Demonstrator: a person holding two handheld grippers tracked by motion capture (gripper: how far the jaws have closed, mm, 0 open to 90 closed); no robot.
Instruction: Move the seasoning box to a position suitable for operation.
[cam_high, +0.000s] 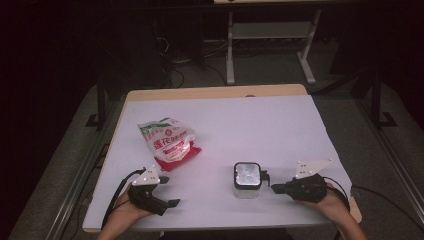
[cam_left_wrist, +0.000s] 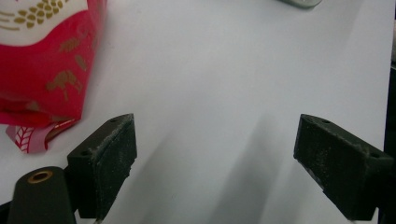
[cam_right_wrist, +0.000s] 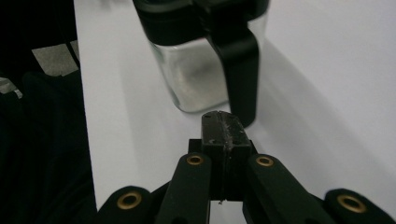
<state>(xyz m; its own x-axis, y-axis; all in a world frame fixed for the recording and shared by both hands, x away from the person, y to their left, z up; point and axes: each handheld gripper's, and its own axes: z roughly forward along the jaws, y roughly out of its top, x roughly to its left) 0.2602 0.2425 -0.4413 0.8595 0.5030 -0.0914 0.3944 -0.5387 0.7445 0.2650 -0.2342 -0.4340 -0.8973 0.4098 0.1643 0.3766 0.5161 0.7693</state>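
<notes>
jaws: left gripper (cam_high: 172, 202) wide | right gripper (cam_high: 274, 188) closed, level by jar (cam_high: 247, 179)

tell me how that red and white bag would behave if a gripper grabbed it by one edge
The bag looks like soft, crinkled plastic film lying slumped on the table, so it would probably sag and fold instead of lifting stiffly. Its glossy surface may slip between the jaws. It seems partly filled, so the contents would likely shift toward the low end.
</notes>
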